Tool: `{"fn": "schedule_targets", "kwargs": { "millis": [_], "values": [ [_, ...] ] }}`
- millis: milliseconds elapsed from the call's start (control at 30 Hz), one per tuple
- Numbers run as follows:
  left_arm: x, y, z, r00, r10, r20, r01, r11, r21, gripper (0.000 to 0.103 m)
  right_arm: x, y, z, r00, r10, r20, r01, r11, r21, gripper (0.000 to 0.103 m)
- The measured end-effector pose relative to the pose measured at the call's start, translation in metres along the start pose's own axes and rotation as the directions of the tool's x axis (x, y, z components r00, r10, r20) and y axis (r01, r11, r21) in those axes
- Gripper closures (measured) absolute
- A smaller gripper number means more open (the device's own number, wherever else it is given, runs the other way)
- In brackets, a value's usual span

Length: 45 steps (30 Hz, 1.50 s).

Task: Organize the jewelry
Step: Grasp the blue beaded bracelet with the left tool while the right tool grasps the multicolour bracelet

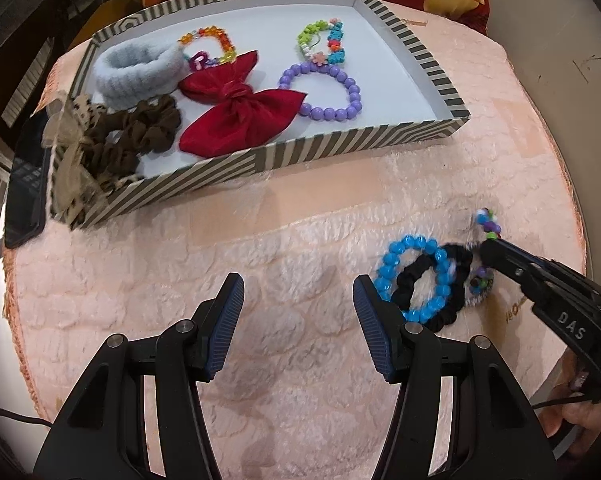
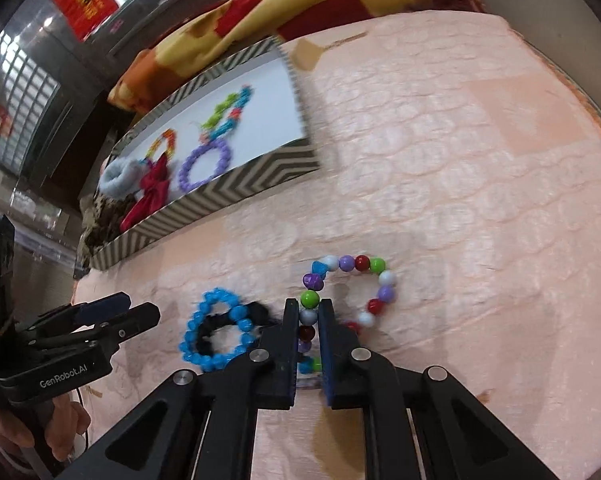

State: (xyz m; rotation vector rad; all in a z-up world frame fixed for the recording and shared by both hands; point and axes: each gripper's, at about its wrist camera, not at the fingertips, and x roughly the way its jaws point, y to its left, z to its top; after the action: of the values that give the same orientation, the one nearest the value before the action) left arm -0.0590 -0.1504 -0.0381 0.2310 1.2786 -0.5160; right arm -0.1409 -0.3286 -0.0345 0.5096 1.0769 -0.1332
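1. The mixed-colour bead bracelet (image 2: 346, 294) lies flat on the pink table (image 2: 460, 200), and your right gripper (image 2: 309, 336) is clenched on its near side, beads pinched between the jaws.
2. Just left of it, the blue bead bracelet (image 2: 216, 336) overlaps a black scrunchie (image 2: 256, 312), touching or nearly touching your gripper, so lifting straight up looks safest.
3. The striped box (image 1: 320, 148) lies ahead and to your left, well apart. Its right half has bare floor beside the purple bracelet (image 1: 326, 92); the red bow (image 1: 240, 108) and other scrunchies crowd the left.
4. Your left gripper (image 1: 298, 322) hovers released over bare table, nearer the blue bracelet.
5. Mind the box's near wall when crossing.
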Motion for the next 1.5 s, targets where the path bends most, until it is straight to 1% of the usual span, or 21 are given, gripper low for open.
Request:
{"fn": "schedule_targets", "kwargs": {
  "millis": [200,300,367,500,600,733,767,800,833,867,900,933,967,1000,1033,1100,1300,1500],
  "values": [
    [0.009,-0.021,0.013,1.000,-0.014,-0.004,0.014,0.997,0.071,0.046,-0.004,-0.007,-0.001,1.000,0.010,0.002,-0.010,1.000,0.020,0.094],
    [0.017,-0.030,0.017,1.000,0.003,-0.011,-0.002,0.994,0.108,0.046,-0.005,-0.007,0.000,1.000,0.019,0.002,-0.019,1.000,0.024,0.094],
    [0.025,-0.035,0.019,0.999,0.015,-0.031,-0.011,0.991,0.135,0.047,-0.006,-0.009,-0.001,1.000,0.024,0.002,-0.024,0.999,0.028,0.094],
    [0.029,-0.044,0.021,0.999,-0.009,-0.041,0.016,0.984,0.178,0.047,-0.005,-0.012,0.000,0.999,0.033,-0.004,-0.032,0.999,0.038,0.094],
    [0.035,-0.050,0.023,0.999,0.006,-0.050,0.005,0.979,0.205,0.047,-0.004,-0.013,-0.001,0.999,0.037,-0.006,-0.037,0.998,0.043,0.094],
    [0.038,-0.055,0.028,0.999,0.021,-0.042,-0.011,0.972,0.236,0.047,-0.005,-0.013,-0.002,0.999,0.040,-0.002,-0.040,0.998,0.042,0.094],
    [0.039,-0.057,0.030,0.999,0.024,-0.039,-0.014,0.968,0.249,0.049,-0.006,-0.013,-0.001,0.999,0.041,0.003,-0.042,0.998,0.043,0.094],
    [0.040,-0.060,0.032,0.999,0.029,-0.033,-0.020,0.966,0.259,0.059,-0.006,-0.012,-0.001,0.999,0.043,0.006,-0.043,0.998,0.042,0.094],
    [0.041,-0.065,0.034,0.999,0.040,-0.021,-0.033,0.961,0.275,0.066,-0.007,-0.011,-0.001,0.999,0.045,0.009,-0.045,0.998,0.040,0.094],
    [0.040,-0.066,0.034,0.999,0.041,-0.013,-0.036,0.957,0.287,0.078,-0.009,-0.010,-0.001,0.999,0.048,0.013,-0.048,0.998,0.035,0.094],
    [0.041,-0.066,0.036,0.999,0.029,-0.017,-0.023,0.957,0.288,0.088,-0.011,-0.009,-0.001,0.999,0.051,0.018,-0.051,0.998,0.030,0.094],
    [0.041,-0.064,0.037,1.000,0.023,-0.020,-0.016,0.959,0.284,0.090,-0.013,-0.008,-0.001,0.998,0.053,0.022,-0.053,0.998,0.027,0.094],
    [0.040,-0.061,0.036,1.000,0.011,-0.024,-0.003,0.960,0.280,0.096,-0.016,-0.007,-0.001,0.998,0.056,0.028,-0.056,0.998,0.023,0.094],
    [0.040,-0.058,0.030,0.999,-0.011,-0.031,0.019,0.963,0.270,0.096,-0.019,-0.006,-0.001,0.998,0.060,0.034,-0.061,0.998,0.020,0.094],
    [0.039,-0.053,0.031,0.998,-0.038,-0.043,0.048,0.967,0.249,0.096,-0.024,-0.005,-0.001,0.997,0.065,0.041,-0.066,0.998,0.019,0.094],
    [0.034,-0.044,0.030,0.996,-0.068,-0.050,0.077,0.972,0.221,0.096,-0.032,-0.003,0.000,0.995,0.080,0.058,-0.081,0.997,0.018,0.094],
    [0.003,-0.028,0.026,0.993,-0.114,-0.008,0.113,0.973,0.201,0.096,-0.063,-0.002,0.005,0.986,0.112,0.123,-0.115,0.993,0.014,0.094],
    [-0.034,-0.021,0.036,0.985,-0.166,0.041,0.156,0.972,0.178,0.096,-0.084,0.009,0.018,0.977,0.124,0.172,-0.124,0.992,-0.013,0.094]
  ]
}}
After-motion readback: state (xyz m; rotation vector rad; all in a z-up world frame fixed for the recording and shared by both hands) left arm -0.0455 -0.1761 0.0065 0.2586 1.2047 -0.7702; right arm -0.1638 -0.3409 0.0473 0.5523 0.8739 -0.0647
